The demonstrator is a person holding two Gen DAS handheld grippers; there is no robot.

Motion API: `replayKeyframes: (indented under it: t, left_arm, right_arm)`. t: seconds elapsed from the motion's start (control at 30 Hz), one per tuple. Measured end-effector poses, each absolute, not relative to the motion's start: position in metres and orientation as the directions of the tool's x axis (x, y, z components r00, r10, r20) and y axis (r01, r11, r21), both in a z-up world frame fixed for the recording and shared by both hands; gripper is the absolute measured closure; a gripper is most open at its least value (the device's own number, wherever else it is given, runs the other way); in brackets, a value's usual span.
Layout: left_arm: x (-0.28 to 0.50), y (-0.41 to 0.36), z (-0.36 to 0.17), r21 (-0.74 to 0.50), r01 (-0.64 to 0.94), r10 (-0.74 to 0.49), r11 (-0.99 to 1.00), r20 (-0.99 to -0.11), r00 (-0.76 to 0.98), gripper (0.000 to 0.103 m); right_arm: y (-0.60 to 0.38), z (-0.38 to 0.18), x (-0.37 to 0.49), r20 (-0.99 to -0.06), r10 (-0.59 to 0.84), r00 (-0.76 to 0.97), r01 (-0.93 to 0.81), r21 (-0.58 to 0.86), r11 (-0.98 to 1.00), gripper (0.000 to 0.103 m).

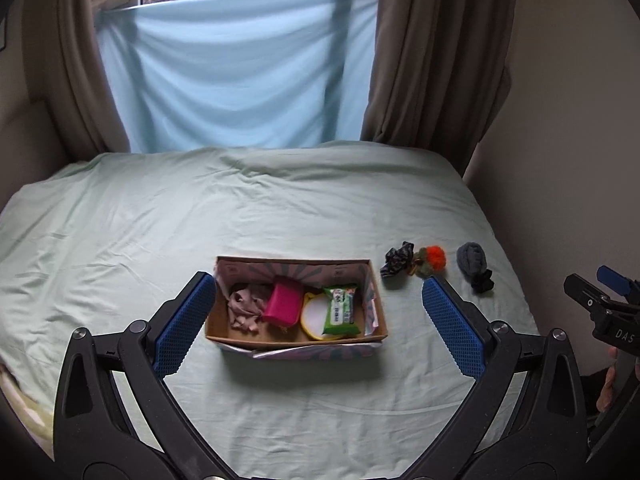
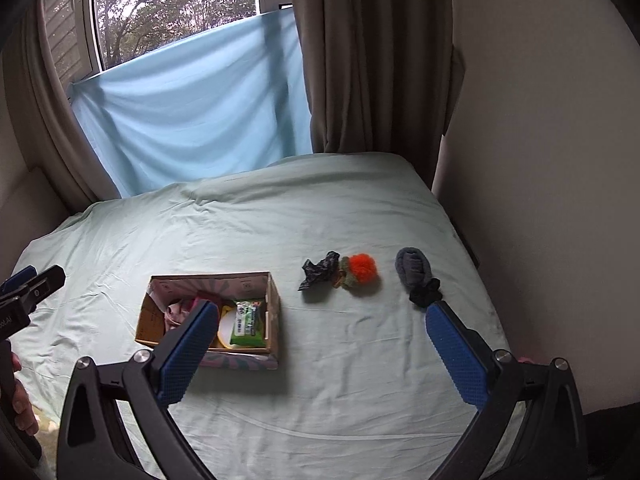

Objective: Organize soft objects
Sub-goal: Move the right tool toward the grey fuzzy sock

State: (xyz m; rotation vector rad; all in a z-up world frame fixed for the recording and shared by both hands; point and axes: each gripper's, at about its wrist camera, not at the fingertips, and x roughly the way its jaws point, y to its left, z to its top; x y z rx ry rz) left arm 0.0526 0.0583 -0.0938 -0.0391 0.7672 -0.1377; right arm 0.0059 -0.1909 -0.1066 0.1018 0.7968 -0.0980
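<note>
Left wrist view: the left tongs stand wide apart and hold nothing above the pale green bedsheet. Between their blue pads sits the open cardboard box, holding a crumpled pinkish cloth, a magenta pouch, a round yellow-rimmed white item and a green wipes packet. Beyond the right pad lie a dark patterned scrunchie, an orange fluffy pompom and a grey rolled sock with a black scrunchie touching it. The right tongs enter at the far right edge.

Right wrist view: the right tongs are also wide and empty. Their left pad overlaps the box; the black scrunchie lies just past the right pad's tip, possibly touching it. The sock, pompom and patterned scrunchie lie ahead between the pads.
</note>
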Motion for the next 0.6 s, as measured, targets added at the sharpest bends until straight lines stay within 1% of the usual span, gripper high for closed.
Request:
replayKeyframes:
  t: [0.13, 0.3, 0.6]
  left_arm:
    - [0.061, 0.006, -0.097, -0.095, 0.120, -0.152, 0.988, -0.686, 0.712, 0.000]
    - [0.075, -0.053, -0.113, -0.111, 0.116, -0.161, 0.987, -0.696, 0.699, 0.000]
    - [0.123, -0.143, -0.175, -0.111, 0.120, -0.163, 0.987, -0.736, 0.657, 0.000]
  right_arm:
    - [-0.238, -0.111, 0.010, -0.715, -0.047, 0.697, 0.124, 0.056, 0.991, 0.000]
    - [-0.292, -0.124, 0.025, -0.723, -0.033, 0.691, 0.113, 0.062, 0.992, 0.000]
    - [-0.361, -0.181, 0.064, -0.749, -0.044, 0.661, 0.113, 0.041, 0.993, 0.000]
